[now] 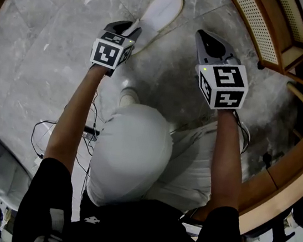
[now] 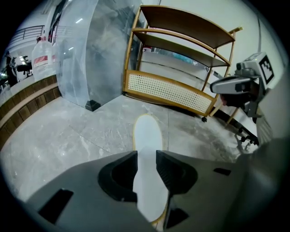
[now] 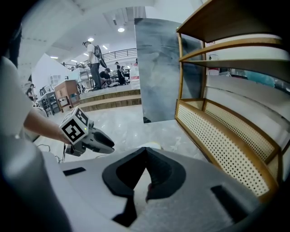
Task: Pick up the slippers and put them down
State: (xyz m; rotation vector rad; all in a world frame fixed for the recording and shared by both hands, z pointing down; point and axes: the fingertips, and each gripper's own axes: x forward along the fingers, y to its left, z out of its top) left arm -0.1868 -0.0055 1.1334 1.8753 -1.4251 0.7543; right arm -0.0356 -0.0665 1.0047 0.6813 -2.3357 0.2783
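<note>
One white slipper (image 1: 161, 11) with a yellowish rim lies sole up on the grey marble floor. My left gripper (image 1: 132, 29) hangs just over its near end. In the left gripper view the slipper (image 2: 147, 136) shows through the gap between the parted jaws of the left gripper (image 2: 146, 161); the pads do not press on it. My right gripper (image 1: 204, 35) hovers to the right of the slipper, apart from it. In its own view the right gripper (image 3: 146, 150) has its jaw tips meeting with nothing seen held, and the slipper's tip (image 3: 152, 146) peeks out beyond them.
A wooden shoe rack (image 1: 265, 27) with a perforated lower panel (image 3: 226, 140) stands to the right. The person's knees in white trousers (image 1: 130, 154) fill the middle. Cables (image 1: 44, 130) trail on the floor at left. A tall blue-grey panel (image 2: 90, 54) stands behind.
</note>
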